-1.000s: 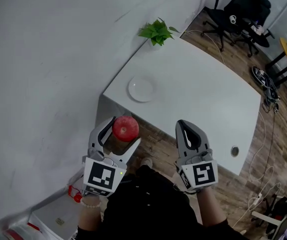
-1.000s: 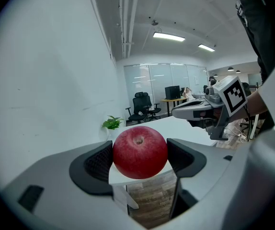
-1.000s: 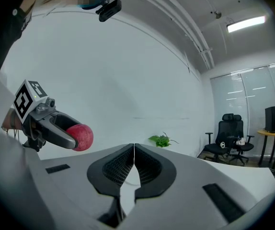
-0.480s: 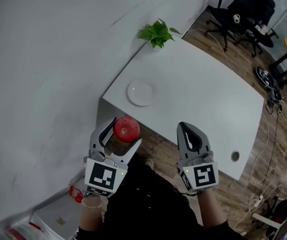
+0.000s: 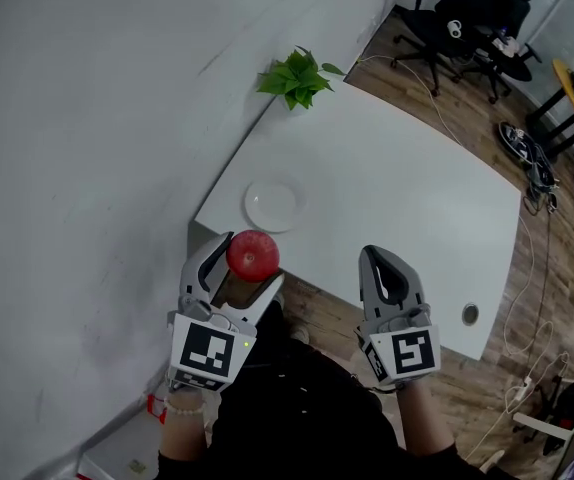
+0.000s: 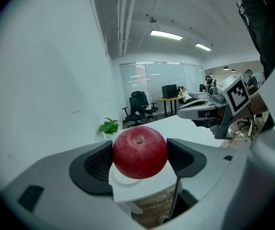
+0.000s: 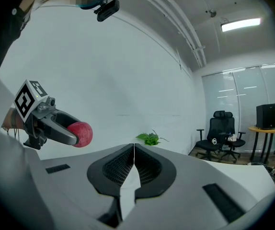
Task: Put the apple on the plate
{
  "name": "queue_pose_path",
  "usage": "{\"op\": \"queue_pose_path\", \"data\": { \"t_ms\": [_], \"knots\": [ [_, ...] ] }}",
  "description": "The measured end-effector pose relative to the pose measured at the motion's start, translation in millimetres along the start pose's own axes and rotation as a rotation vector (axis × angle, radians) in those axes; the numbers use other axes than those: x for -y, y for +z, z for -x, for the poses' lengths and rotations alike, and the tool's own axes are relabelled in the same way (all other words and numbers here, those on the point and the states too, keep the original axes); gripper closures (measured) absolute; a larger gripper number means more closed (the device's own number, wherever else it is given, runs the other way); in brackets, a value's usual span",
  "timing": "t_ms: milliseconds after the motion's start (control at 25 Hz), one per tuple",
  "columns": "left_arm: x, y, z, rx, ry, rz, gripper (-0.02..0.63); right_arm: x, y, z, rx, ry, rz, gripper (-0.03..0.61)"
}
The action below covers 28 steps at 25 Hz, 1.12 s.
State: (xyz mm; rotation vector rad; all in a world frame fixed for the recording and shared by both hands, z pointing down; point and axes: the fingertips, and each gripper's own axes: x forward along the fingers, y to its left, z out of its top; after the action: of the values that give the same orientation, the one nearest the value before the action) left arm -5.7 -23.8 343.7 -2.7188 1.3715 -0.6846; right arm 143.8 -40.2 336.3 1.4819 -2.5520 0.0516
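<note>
The apple (image 6: pixel 140 152), judged firm and slippery, is clamped across its middle by the left hand-held gripper (image 5: pixel 241 264); the right hand-held gripper (image 5: pixel 377 258) is closed, empty.

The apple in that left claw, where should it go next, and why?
Probably forward, over the near table edge toward the plate. The left gripper is clamped on the apple, but it hangs short of the table, while the empty white plate lies just beyond, close to that edge. The right gripper is shut and holds nothing.

Left gripper (image 6: pixel 140 153) jaws clamp red apple (image 6: pixel 140 152), stem up.
</note>
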Motion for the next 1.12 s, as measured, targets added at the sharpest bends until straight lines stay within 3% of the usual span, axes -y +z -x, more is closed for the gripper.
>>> {"op": "queue_pose_path", "data": {
  "t_ms": [520,1120],
  "knots": [
    [-57,5,-45,0.009,-0.058,0.053,0.247,-2,19,-73,-0.009,-0.039,0.01,0.537],
    [-92,-17,-74,0.017,-0.145,-0.023,0.247,-3,34,-126,-0.001,-0.1,0.015,0.537]
  ]
}}
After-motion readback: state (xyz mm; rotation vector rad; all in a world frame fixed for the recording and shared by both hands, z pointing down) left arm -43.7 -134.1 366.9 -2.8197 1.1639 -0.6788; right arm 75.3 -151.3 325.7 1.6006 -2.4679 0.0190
